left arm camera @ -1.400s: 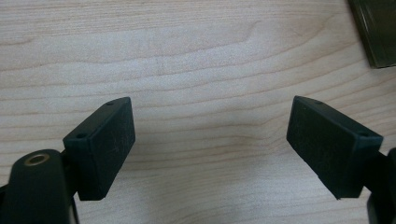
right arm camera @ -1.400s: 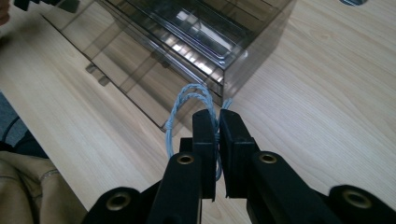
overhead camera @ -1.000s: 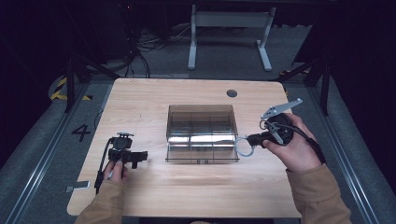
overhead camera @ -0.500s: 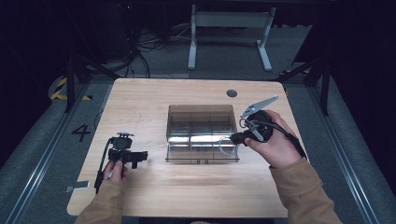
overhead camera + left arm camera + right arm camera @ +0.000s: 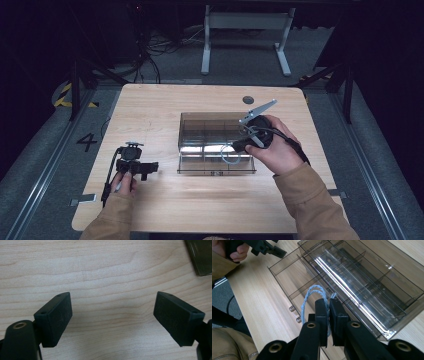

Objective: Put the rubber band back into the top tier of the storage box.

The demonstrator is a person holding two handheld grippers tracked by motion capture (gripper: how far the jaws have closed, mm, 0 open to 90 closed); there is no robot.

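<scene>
The right gripper (image 5: 328,305) is clamping a looped light-blue twisted cord (image 5: 312,298) and holding it over the pulled-out drawer (image 5: 284,267) of a smoky transparent organiser box (image 5: 216,142) near the table's (image 5: 150,107) centre, apparently to drop it into a front compartment. The drawer's compartments are appearing empty. The left gripper (image 5: 112,315) is lying released, jaws wide apart, on bare wood near the table's left edge, idle.
</scene>
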